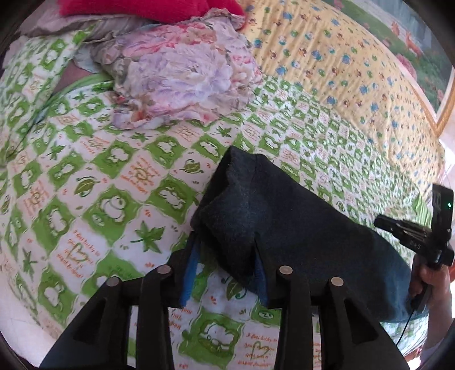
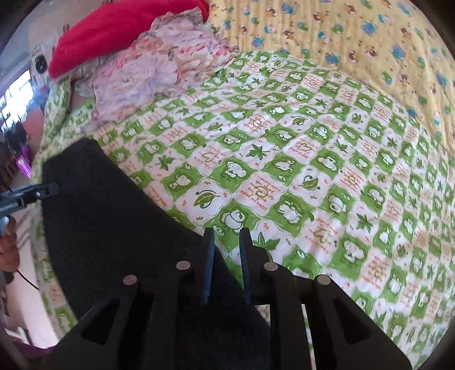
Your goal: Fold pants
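The dark navy pants [image 1: 284, 227] lie folded on the green-and-white quilt [image 1: 119, 182]. My left gripper [image 1: 224, 261] is open; the near end of the pants bulges between its blue-padded fingers [image 1: 189, 273] without being pinched. In the right wrist view the pants [image 2: 108, 216] lie to the left. My right gripper [image 2: 226, 261] is open and empty at their right edge, over the quilt [image 2: 312, 170]. The right gripper also shows in the left wrist view [image 1: 384, 222], and the left gripper shows in the right wrist view [image 2: 54, 187] at the pants' far end.
A crumpled floral cloth [image 1: 182, 74] and a red blanket [image 1: 159, 8] lie at the far left of the bed. A yellow patterned sheet [image 1: 341, 62] covers the far side. The bed edge [image 2: 37, 290] drops off to the left of the pants.
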